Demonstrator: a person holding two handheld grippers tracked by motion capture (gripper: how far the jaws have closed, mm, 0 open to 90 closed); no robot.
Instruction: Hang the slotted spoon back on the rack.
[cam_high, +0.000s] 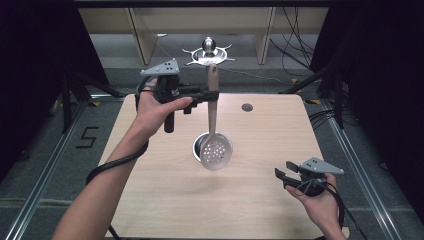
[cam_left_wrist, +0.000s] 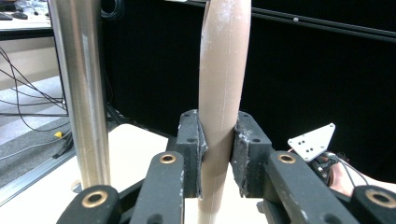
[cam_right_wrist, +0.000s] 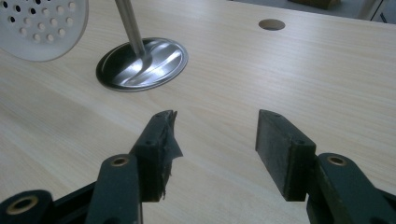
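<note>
Left gripper (cam_high: 210, 95) is clamped tight on the skimmer (cam_high: 216, 153) handle, right gripper (cam_high: 286, 172) idling wide open and empty at 4 o'clock, so I'd keep it plumb and hook it on the stand (cam_high: 208, 54) at 12.

A pale wooden table (cam_high: 165, 200) carries the work. A round metal base (cam_right_wrist: 142, 65) with an upright steel pole (cam_right_wrist: 130, 25) stands near its middle. A small round hole (cam_high: 247, 107) sits toward the far edge.
</note>
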